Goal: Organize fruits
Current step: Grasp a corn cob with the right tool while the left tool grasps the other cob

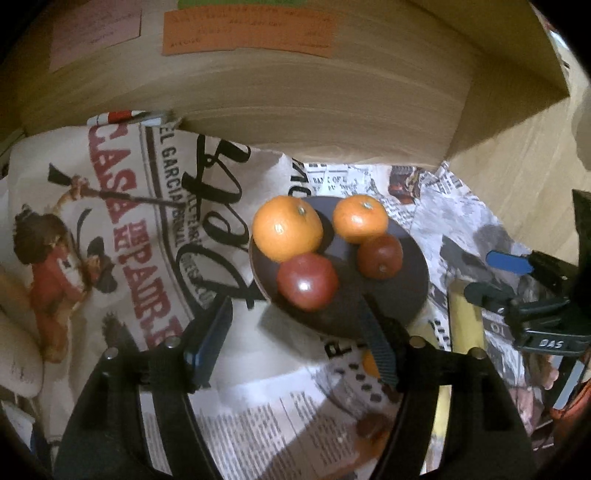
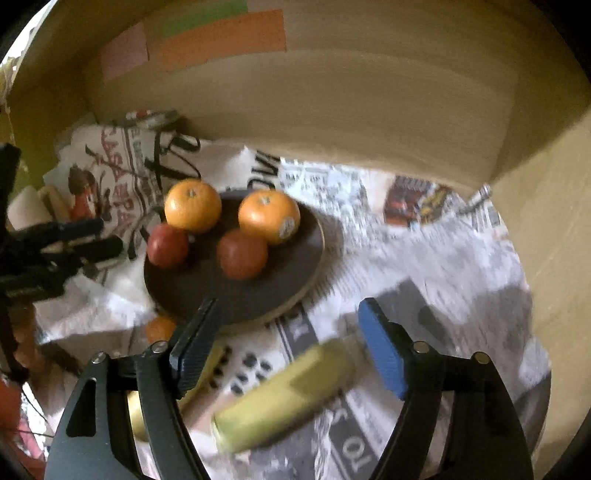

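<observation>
Both my grippers, left (image 1: pixel 295 339) and right (image 2: pixel 291 343), stood wide and empty. Two oranges (image 2: pixel 192 205) and two red fruits (image 2: pixel 242 253) sat on the dark plate (image 2: pixel 236 299); a banana (image 2: pixel 284 395) lay below my right one.

wall: tan cardboard panel (image 1: pixel 295 92) | notes: orange paper (image 1: pixel 247 33), pink paper (image 1: pixel 96 27) | surface: newsprint sheets (image 2: pixel 424 258)

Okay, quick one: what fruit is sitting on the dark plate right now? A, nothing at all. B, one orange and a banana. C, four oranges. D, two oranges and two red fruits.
D: the dark plate carries two oranges and two red fruits.
</observation>
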